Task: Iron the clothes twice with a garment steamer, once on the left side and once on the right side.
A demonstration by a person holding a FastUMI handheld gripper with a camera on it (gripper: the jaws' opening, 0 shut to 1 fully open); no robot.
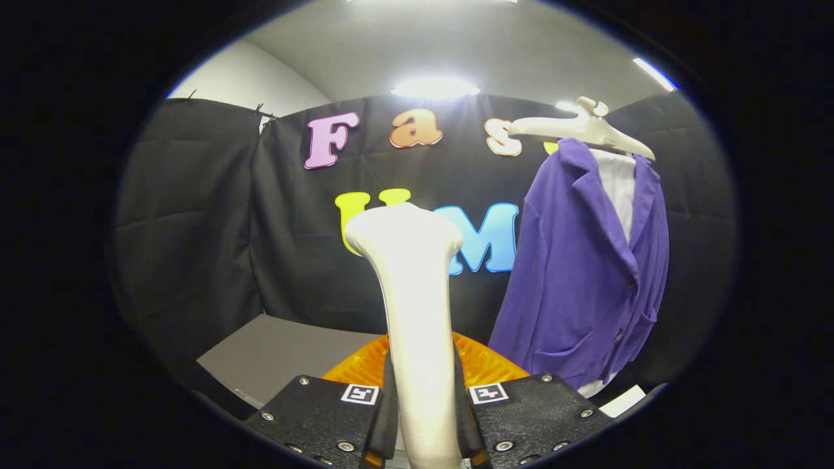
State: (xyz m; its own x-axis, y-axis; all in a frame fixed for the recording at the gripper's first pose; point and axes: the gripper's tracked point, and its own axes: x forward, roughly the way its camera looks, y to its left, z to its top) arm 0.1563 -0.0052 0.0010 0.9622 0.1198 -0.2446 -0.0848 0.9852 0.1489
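A white garment steamer [414, 306] stands upright between my fingers, its head widening at the top and its handle running down to the gripper [423, 417]. Both fingers press on the handle, so the gripper is shut on it. A purple jacket [586, 273] over a white shirt hangs on a white hanger [586, 127], beyond the fingers and to the right of the steamer. The steamer's head is apart from the jacket, level with its chest and well to its left.
An orange ribbed piece [485, 365] sits just behind the steamer's handle. A grey table top [280, 355] lies beyond the fingers to the left. Black cloth walls close the booth behind the jacket and on both sides.
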